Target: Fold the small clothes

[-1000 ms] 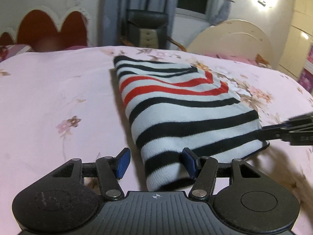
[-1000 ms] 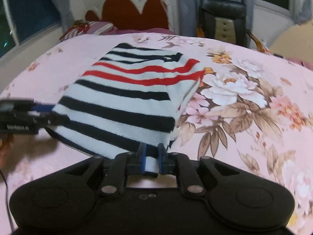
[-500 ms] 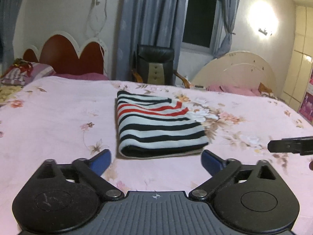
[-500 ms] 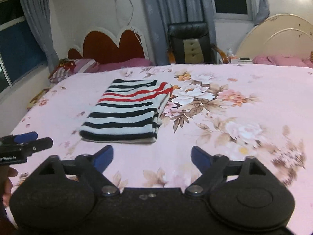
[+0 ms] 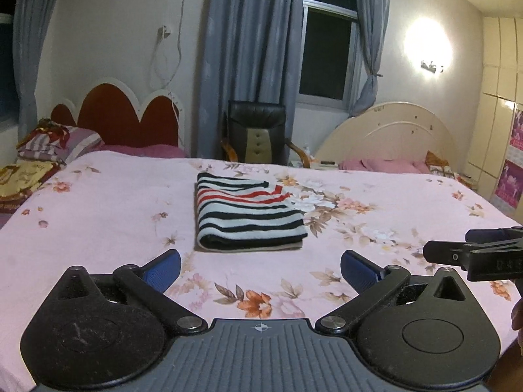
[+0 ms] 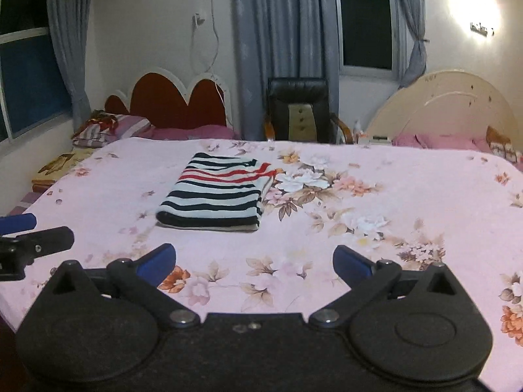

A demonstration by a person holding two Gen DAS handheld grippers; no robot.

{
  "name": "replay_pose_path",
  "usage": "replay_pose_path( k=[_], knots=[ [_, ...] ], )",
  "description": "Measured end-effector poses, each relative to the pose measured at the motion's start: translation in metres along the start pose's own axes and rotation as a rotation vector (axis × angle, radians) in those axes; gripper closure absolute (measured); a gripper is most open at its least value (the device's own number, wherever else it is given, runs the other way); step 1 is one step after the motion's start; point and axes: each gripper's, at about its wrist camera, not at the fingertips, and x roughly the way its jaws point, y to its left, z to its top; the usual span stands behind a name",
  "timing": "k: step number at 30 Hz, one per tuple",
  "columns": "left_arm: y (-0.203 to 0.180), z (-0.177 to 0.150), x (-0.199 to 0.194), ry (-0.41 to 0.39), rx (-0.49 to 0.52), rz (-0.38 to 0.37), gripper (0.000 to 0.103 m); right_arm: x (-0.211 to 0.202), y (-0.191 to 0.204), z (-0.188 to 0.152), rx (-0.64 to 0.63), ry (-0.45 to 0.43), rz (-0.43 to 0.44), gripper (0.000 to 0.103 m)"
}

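A folded striped garment [image 5: 245,215], white with black and red bands, lies flat on the pink floral bedspread [image 5: 98,235]. My left gripper [image 5: 260,258] hangs open above the bedspread, well short of the garment's near edge, with nothing between its blue pads. In the right wrist view the same garment [image 6: 215,196] lies ahead and slightly left. The jaws of my right gripper [image 6: 253,250] are opening, now wide apart, and only bedspread [image 6: 392,196] shows between them. Each gripper shows at the edge of the other's view.
A black chair [image 5: 256,137] stands behind the bed between a red scalloped headboard [image 5: 114,114] and a cream headboard [image 5: 392,134]. Pillows and folded cloth [image 5: 49,143] lie at the far left. A person's hand [image 5: 518,317] shows at the right edge.
Both grippers let go of the garment's near edge, opened wide and pulled back and up. The garment now lies folded on the bed, farther away in both views.
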Motion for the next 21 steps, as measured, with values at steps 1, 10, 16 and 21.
replay_pose_path(
  k=[1, 10, 16, 21],
  knots=[
    [-0.001, -0.001, -0.003, 0.001, -0.006, -0.003, 0.000, -0.004, 0.000, 0.000, 0.001, -0.002, 0.005, 0.001],
    [-0.010, -0.001, -0.019, -0.027, -0.007, -0.018, 0.000, -0.026, 0.004, -0.001, 0.003, -0.026, 0.008, 0.001],
    [-0.018, -0.002, -0.027, -0.031, 0.013, -0.029, 0.000, -0.031, 0.006, -0.001, 0.003, -0.043, 0.011, 0.001],
    [-0.023, -0.002, -0.030, -0.036, 0.025, -0.036, 0.000, -0.035, 0.008, -0.004, 0.007, -0.039, 0.010, 0.001]
  ],
)
